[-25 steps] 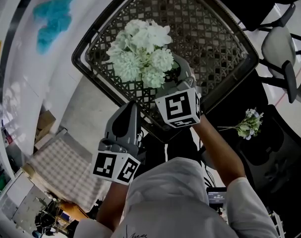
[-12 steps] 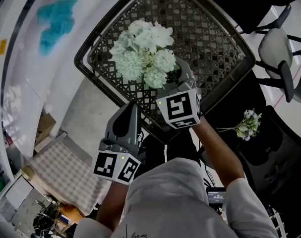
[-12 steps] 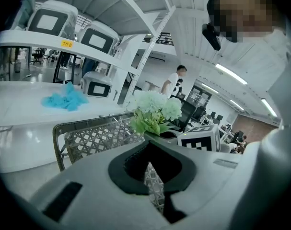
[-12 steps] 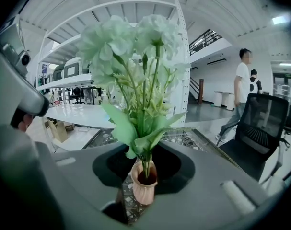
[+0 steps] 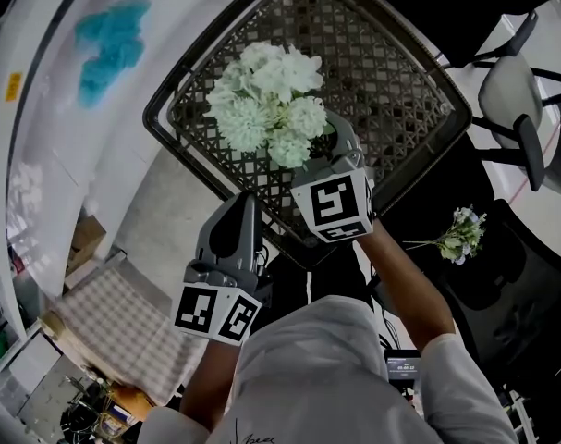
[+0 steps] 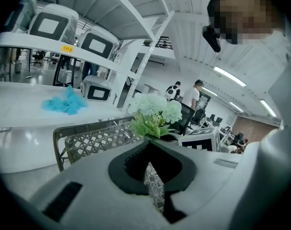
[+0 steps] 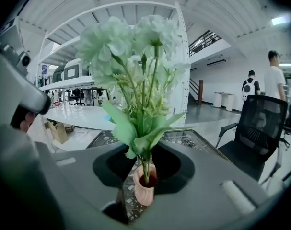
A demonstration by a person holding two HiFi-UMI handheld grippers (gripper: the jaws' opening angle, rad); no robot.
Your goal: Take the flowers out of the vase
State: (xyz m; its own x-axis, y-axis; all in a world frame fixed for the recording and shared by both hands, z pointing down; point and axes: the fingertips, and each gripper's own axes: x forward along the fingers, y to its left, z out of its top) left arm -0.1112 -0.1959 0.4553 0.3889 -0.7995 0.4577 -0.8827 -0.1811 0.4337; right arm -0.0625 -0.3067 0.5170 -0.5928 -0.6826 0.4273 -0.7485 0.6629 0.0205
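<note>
- The flowers (image 5: 266, 109), pale green-white heads on thin stems, stand in the vase (image 7: 144, 188) over the lattice table (image 5: 391, 72). The stems and leaves crowd the narrow mouth, so they may jam, and a pull would then lift the vase along with them.
- A pull taken aslant, not along the stems, could bend them or wrench the vase round.
- The right gripper (image 5: 337, 146) has its jaws partly closed with the small pink vase between them, and by the look they grip it. The vase is rounded and looks smooth; a light hold could let it twist or slip out and drop onto the table.
- The left gripper (image 5: 243, 206) hangs near the table's edge, apart from the flowers. Its jaws are close together with only a narrow slit between, and they are empty. They must open before they can take anything.
- From above, the blooms hide the stems. Closing on the heads instead could crush them or tear them off.
- The free stretch of stem lies just above the right jaws, so the two grippers could knock together there and jar the vase loose.
</note>
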